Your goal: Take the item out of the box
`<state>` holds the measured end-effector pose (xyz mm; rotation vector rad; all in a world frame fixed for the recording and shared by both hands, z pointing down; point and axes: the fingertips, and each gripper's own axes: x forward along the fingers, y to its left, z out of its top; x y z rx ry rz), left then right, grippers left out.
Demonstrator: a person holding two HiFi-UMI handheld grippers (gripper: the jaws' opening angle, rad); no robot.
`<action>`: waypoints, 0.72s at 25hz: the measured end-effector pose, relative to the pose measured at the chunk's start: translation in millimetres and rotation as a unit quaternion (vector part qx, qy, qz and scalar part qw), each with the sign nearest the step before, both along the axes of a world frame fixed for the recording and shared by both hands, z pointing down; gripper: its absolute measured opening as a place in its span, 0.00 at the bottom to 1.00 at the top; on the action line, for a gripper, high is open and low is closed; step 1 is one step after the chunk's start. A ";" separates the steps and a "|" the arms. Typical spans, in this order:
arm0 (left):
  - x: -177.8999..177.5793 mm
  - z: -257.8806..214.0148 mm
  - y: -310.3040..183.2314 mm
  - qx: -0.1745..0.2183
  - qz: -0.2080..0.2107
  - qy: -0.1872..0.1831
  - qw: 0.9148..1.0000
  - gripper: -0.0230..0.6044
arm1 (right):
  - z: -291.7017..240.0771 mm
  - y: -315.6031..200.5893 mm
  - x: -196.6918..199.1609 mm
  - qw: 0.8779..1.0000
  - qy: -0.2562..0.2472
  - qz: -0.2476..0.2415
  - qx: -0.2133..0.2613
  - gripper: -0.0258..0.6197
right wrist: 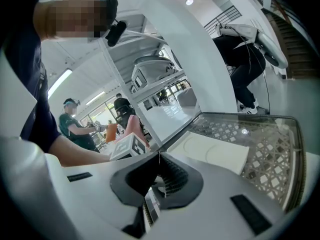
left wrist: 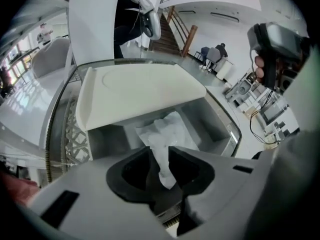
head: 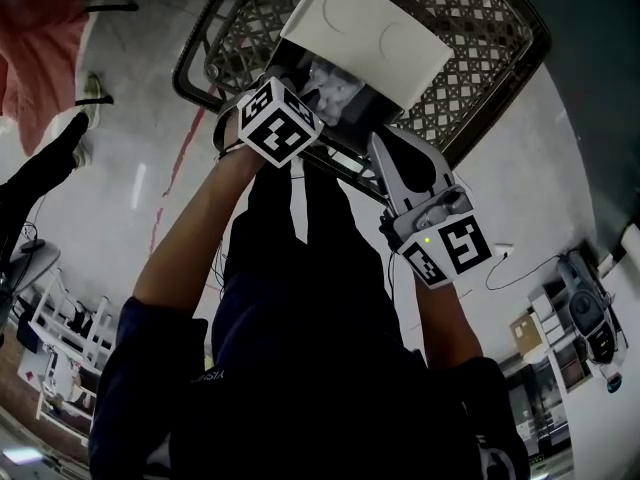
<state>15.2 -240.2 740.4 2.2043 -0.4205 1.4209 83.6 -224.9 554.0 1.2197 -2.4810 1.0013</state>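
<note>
A white box [head: 365, 33] stands with its lid raised on a lattice-topped table [head: 480, 28]. In the left gripper view the box [left wrist: 135, 94] is open, and a crumpled white wrapped item [left wrist: 162, 134] rises out of it. My left gripper [left wrist: 161, 166] is shut on the near end of that item, pinched between the dark pads. From the head view, the left gripper [head: 305, 103] sits at the box mouth beside the item [head: 335, 93]. My right gripper [head: 388, 148] is shut and holds nothing, just right of the box. Its jaws [right wrist: 159, 166] meet in a line, facing the box lid [right wrist: 215, 154].
The table [right wrist: 270, 149] has a glass edge and a lattice surface around the box. People stand and sit in the bright hall behind. A staircase [left wrist: 175, 29] rises at the back. Shelving and equipment stand on the floor [head: 570, 318] to the right.
</note>
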 end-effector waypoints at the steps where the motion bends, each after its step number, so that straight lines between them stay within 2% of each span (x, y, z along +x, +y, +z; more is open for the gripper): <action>1: -0.2 2.7 0.0 -0.002 0.006 -0.011 1.000 0.22 | 1.0 -1.5 0.8 1.000 -0.001 0.000 0.000 0.07; 5: -1.3 9.2 6.2 -0.008 0.040 -0.049 0.998 0.18 | -0.5 -4.5 2.0 1.000 -0.006 0.002 0.001 0.07; 8: 2.1 11.7 10.6 -0.010 0.056 -0.063 0.996 0.17 | -2.1 -5.0 5.2 1.000 -0.006 0.004 0.003 0.07; 13: 4.5 18.3 13.0 -0.007 0.075 -0.076 0.994 0.14 | -1.8 -5.3 12.2 1.000 -0.005 0.011 0.003 0.07; 18: 0.9 8.8 11.7 0.002 0.071 -0.068 0.995 0.08 | -7.7 -1.0 13.8 1.000 -0.007 0.017 0.003 0.07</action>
